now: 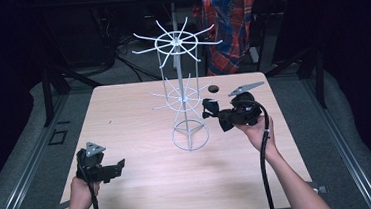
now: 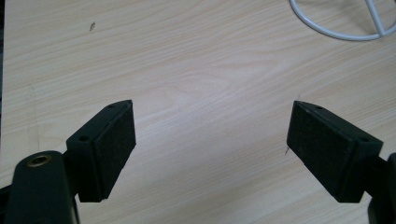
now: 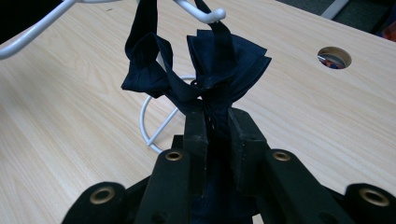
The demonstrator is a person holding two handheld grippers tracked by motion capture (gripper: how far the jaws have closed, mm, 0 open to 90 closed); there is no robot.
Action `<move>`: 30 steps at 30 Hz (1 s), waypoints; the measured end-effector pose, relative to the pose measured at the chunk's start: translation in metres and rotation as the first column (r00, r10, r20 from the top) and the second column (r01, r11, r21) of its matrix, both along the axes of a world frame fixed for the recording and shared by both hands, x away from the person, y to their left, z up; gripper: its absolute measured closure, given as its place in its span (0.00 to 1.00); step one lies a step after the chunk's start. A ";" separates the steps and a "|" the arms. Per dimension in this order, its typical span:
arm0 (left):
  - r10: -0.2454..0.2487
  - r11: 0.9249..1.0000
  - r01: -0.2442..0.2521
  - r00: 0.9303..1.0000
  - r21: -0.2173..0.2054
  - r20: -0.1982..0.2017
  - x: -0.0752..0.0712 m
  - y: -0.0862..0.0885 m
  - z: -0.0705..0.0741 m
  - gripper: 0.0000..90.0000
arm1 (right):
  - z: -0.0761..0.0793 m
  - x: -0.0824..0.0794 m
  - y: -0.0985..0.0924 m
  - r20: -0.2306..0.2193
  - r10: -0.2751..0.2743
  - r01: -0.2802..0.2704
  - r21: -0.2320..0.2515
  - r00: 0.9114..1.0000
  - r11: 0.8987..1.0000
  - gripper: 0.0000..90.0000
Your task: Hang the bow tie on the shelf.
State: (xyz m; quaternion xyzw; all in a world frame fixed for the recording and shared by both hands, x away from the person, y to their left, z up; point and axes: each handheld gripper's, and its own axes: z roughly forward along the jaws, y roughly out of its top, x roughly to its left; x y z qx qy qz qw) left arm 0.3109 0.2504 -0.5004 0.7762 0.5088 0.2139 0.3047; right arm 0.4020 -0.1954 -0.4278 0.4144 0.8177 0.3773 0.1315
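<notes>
Clamping dark cloth [image 3: 205, 65], right gripper [image 3: 217, 130] jaws holding strap just under white rack [image 1: 182, 92] hook; left gripper [image 2: 210, 135] jaws gaping, idling near-left over bench [image 1: 145, 188].

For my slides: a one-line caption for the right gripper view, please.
Right gripper shut on dark fabric, its strap looped over a white rack hook.

- A light wood-grain table [image 1: 144, 183] stands in a dim, dark room.
- A round hole [image 1: 214, 88] sits near the table's far edge.
- Grey floor [image 1: 26, 142] flanks the table on both sides.
- Beyond the table's far edge hangs a red-and-blue plaid cloth [image 1: 227, 16].
- Dark cables [image 1: 135, 68] trail on the floor behind the table.
</notes>
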 end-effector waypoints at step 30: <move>0.004 1.000 -0.004 1.000 -0.004 0.001 0.000 0.000 0.000 0.18 | -0.016 0.013 0.023 -0.012 0.025 -0.026 -0.038 1.000 0.999 0.86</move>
